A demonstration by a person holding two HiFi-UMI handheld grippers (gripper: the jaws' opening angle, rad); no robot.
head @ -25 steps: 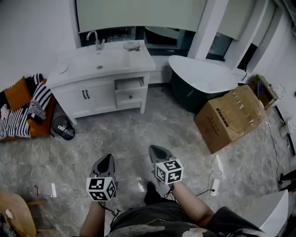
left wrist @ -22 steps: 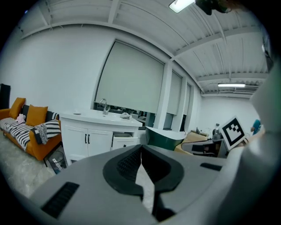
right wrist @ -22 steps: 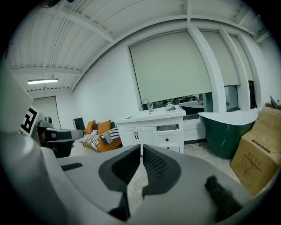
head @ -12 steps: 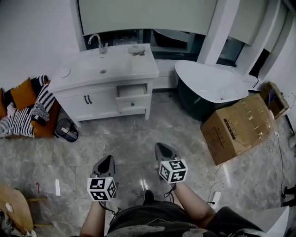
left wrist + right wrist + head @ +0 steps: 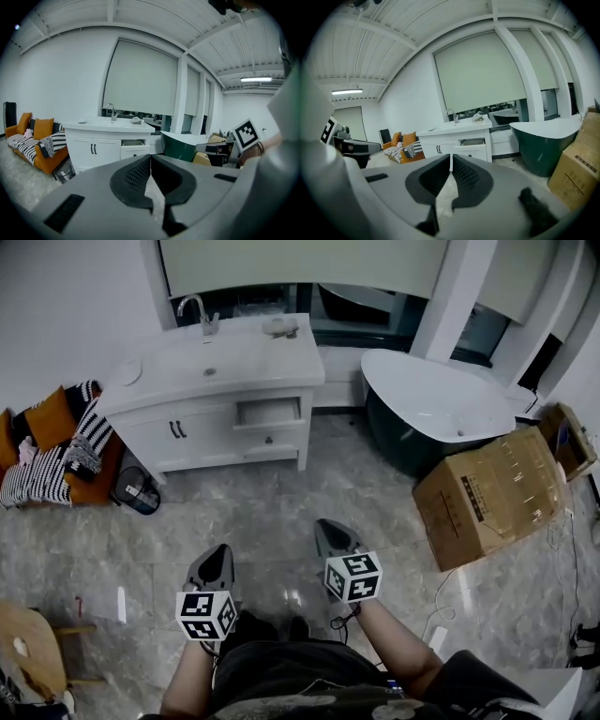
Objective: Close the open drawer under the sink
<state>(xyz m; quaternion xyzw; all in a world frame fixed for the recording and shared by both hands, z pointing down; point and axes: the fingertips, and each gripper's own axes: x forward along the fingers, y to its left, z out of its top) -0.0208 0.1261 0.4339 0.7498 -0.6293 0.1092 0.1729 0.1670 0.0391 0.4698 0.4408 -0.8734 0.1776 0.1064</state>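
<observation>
Standing well back from the vanity (image 5: 202, 442), you have none of the task done yet; the drawer (image 5: 269, 412) hangs partly out of the cabinet, its pale inside showing from above, and nothing is touching it; the whole job is left, namely the approach across the floor (image 5: 281, 502) and the push.

You'll find the drawer at the right end of the vanity, just below the white surface (image 5: 244, 357) that carries the sink (image 5: 208, 369); it is the upper of two stacked drawers, with the double doors to its left and the bathtub (image 5: 431, 399) beyond its right side.

Its front panel faces out into the room, toward you; its long axis runs sideways along the cabinet front, while it slides straight back toward the wall, so I judge a square push on the front panel is needed.

Your left hand-held gripper (image 5: 216, 559) and right hand-held gripper (image 5: 328, 529) are both low over the floor, each with jaws closed together on nothing.
</observation>
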